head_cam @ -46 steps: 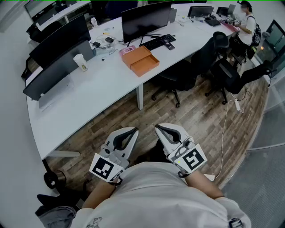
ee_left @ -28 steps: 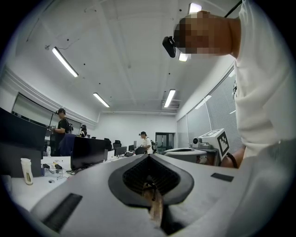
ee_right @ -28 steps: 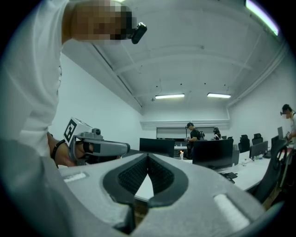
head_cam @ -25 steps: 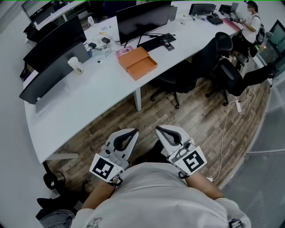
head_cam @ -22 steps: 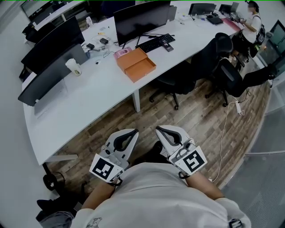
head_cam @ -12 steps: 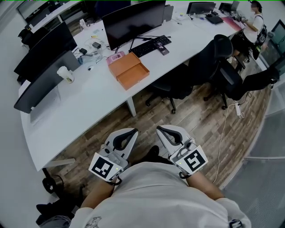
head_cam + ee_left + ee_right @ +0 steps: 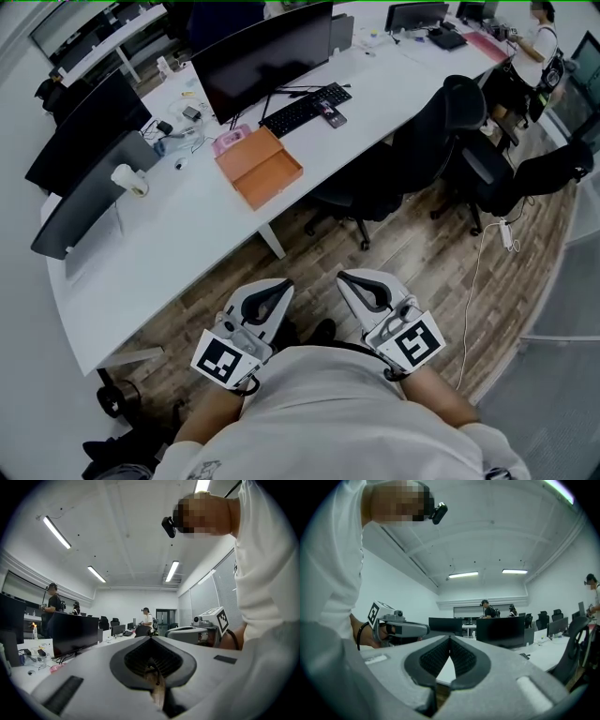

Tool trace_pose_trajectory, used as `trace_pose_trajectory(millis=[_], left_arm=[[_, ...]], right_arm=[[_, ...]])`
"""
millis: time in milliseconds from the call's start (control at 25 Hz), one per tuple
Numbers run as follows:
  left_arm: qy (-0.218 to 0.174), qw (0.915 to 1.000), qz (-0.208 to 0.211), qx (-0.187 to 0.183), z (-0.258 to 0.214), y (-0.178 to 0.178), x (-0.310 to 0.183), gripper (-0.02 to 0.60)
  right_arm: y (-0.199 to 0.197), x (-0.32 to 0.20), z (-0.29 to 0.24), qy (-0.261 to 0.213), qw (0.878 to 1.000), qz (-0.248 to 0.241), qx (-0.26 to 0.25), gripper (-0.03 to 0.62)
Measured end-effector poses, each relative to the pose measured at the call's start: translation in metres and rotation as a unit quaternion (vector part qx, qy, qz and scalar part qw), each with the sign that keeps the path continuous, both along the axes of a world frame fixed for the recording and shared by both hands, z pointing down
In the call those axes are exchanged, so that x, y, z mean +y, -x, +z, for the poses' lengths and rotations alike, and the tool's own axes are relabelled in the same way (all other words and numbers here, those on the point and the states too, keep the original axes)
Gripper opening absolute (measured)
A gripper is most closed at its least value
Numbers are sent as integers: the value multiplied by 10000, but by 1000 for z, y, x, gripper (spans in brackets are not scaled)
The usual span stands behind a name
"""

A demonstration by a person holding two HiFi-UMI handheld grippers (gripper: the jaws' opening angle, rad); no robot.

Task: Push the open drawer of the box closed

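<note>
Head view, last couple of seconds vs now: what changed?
The whole scene slid in frame. The desk and the orange box now sit lower and further left, apparently nearer the person. Nothing was grabbed or released. The left gripper and right gripper stay shut, empty and close to the body.

Person wears a white top (image 7: 328, 412). The left hand-held gripper (image 7: 279, 286) and right hand-held gripper (image 7: 347, 278): white shells, dark ribbed pads (image 7: 434, 661), black-and-white square-marker cube (image 7: 225, 360) on each.
</note>
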State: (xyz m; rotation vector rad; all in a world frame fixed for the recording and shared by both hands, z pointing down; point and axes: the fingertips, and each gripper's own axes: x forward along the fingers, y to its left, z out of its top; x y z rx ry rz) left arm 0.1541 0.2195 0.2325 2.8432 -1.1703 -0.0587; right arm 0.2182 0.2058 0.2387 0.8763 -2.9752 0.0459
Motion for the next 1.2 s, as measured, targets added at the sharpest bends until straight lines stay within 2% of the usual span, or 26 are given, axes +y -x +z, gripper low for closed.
trace_pose_trajectory(millis=[440,600,960,1200], left_arm=[[-127,9997,206,99,-4,-14,-32,-2],[-101,9996,223,103,-3,-9,-47,-2],[-73,9995,232,180,-1,21,-78,-2],[-116,9994,243,196,-1,64,-114,-2]], right_arm=[[-19,-24,3,-125,9996,242,87,2],[-18,-38,4,-176,9993,299,129,2],[10,-70,8,-171,9992,320,173,2],[54,-105,7,-189,9991,322,222,2]])
